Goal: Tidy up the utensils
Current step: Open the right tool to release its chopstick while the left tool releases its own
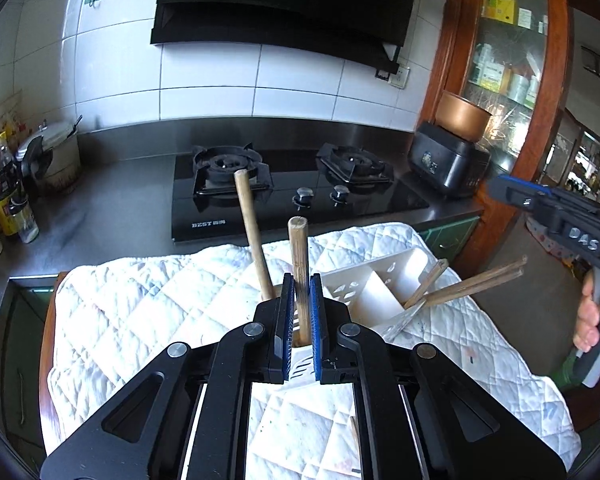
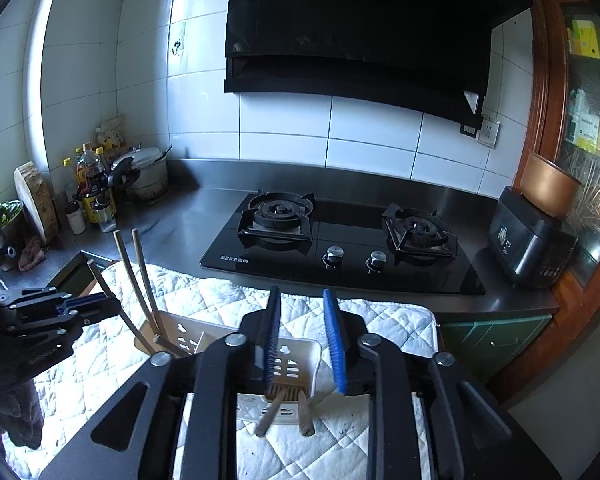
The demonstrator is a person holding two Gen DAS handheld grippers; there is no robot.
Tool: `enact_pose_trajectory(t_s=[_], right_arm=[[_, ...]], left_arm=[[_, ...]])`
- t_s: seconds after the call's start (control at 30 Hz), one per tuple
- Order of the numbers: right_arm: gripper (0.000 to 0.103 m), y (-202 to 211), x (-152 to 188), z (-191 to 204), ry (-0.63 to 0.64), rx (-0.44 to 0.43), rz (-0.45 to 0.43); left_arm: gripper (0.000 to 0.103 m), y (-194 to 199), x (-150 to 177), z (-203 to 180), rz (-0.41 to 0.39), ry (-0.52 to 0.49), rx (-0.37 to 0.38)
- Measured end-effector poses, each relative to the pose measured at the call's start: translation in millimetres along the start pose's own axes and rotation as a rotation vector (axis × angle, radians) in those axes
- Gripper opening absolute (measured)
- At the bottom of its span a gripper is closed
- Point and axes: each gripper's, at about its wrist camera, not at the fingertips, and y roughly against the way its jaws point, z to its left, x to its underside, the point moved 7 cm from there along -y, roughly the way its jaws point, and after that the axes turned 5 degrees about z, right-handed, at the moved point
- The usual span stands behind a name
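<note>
Hidden: the lower ends of the wooden-handled utensils sit behind the left hand-held gripper (image 1: pixel 300 312) in the left wrist view, so what kind of utensils they are cannot be told.
Hard to make out: the near compartment of the white utensil caddy (image 2: pixel 300 354) is mostly covered by the right hand-held gripper (image 2: pixel 304 340) in the right wrist view; only slats and two stubby wooden ends (image 2: pixel 284 412) poke out below its front wall.
Cut off: the quilted white cloth (image 1: pixel 140 300) runs out of view at the bottom in both views.
Left hand-held gripper: its blue pads are pressed onto an upright wooden handle (image 1: pixel 299 264), pinching it just above the caddy.
Right hand-held gripper: spread apart, nothing between the pads, hovering over the near end of the caddy.
Caddy: white plastic, divided into compartments (image 1: pixel 376 284), lying on the cloth that covers the table.
Caddy contents, far end: a second wooden handle (image 1: pixel 252 232) leaning beside the gripped one.
Caddy contents, other end: chopsticks (image 1: pixel 476 280) slanting out over the rim, with a pale utensil (image 1: pixel 400 320) lying against them.
Behind: a black gas stove (image 2: pixel 340 248) on the steel counter, and a black cooker (image 2: pixel 528 240) with a copper pot (image 2: pixel 548 188) on top.
</note>
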Motion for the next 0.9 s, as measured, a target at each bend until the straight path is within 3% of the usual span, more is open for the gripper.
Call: enact_pose_trajectory(t_s=[0.33,0.6,0.9], right_arm=[[0.044,58.4,31.0,-3.7,-0.034,-0.029,-0.057],[0.046,79.8,112.2,12.6,-0.063,-0.102,0.019],[0.046,80.6,208.8,53.2,-0.023,-0.121,0.117]], left_arm=[[0.01,30.4,3.2,-9.4,-0.033,-0.01,0.02],[0.01,73.1,37.1,-23.0,-0.059,-0.024,0.036],[0.01,87.1,112.2,-27.3,-0.005,0.013,0.061]])
